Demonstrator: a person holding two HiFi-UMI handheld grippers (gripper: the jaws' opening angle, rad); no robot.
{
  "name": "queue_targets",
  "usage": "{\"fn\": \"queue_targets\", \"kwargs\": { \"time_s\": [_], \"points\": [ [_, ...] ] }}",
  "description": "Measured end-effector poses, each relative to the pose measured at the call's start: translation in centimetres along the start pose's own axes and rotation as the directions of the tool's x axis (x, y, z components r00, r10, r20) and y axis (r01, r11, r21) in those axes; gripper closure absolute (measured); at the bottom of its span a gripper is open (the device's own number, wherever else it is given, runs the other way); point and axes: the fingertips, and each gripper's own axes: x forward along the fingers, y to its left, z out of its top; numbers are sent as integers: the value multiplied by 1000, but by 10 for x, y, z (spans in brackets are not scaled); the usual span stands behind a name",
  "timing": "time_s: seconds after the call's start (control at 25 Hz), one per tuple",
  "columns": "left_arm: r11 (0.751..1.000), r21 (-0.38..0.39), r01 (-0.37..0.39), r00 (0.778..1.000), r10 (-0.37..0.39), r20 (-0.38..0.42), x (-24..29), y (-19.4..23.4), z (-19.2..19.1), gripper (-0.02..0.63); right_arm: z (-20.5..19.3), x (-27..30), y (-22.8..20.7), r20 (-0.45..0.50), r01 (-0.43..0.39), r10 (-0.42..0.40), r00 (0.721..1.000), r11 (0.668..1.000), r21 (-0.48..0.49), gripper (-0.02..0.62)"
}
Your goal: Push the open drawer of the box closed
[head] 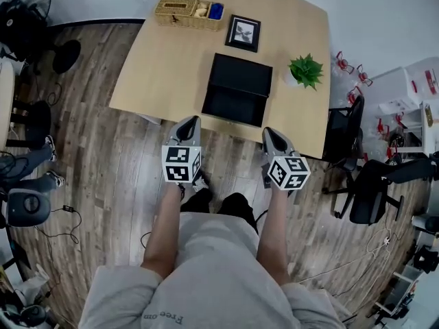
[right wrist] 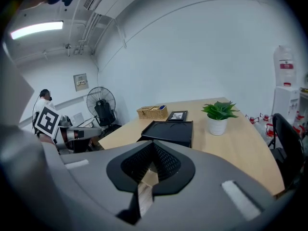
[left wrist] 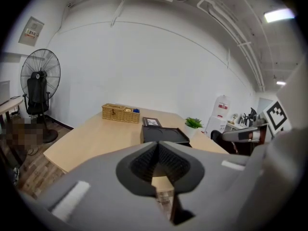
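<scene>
the left gripper (head: pixel 191 122) is held with its jaws brought together, and nothing is caught between them; only a thin slit is left below the meeting tips. the right gripper (head: pixel 269 133) is likewise closed on nothing. both grippers are held out side by side, each with its marker cube (head: pixel 181 163) turned upward, and both are pointed toward the box (head: pixel 241 72).

the box is black and is set on a light wooden table (head: pixel 158 67), close to the table's near edge. its drawer (head: pixel 233 107) is seen drawn out of the box on the side facing the grippers, so that its dark inside is shown. the left gripper is placed just beside the drawer's left front corner and the right gripper just off its right front corner; neither is seen touching the drawer or the box.

behind the box, a framed picture (head: pixel 243 33) is laid on the table. farther back and to the left of the box, a wicker basket (head: pixel 180 11) is set by the far edge. to the right of the box, a small potted plant (head: pixel 305 70) is stood in a white pot.

in front of the box, a wooden floor (head: pixel 103 163) is seen beneath the grippers. well to the right of the box, black office chairs (head: pixel 374 184) are gathered. far to the left of the box, a standing fan (left wrist: pixel 40 73) is placed by the white wall.
</scene>
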Motion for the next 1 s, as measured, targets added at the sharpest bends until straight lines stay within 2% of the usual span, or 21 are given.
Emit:
{"fn": "queue_targets", "kwargs": {
  "time_s": [0.24,0.52,0.68,0.84,1.0],
  "points": [
    [999,-16,-32,999,32,4,10,21,5,552,16,33,-7,-11,-33,32,999,999,-16,594],
    [983,-62,-174,984,176,28,15,56,17,552,40,88,-4,-43,-166,163,986,981,-100,594],
    [965,-92,-244,968,248,31,24,58,21,552,56,118,-11,-88,-268,257,962,949,-163,594],
    [944,-129,-304,951,309,16,35,48,18,552,61,141,-23,-164,-369,338,927,902,-226,594],
    [930,-134,-341,939,343,-9,47,34,9,552,64,164,-36,-224,-445,395,891,856,-263,594]
  ]
}}
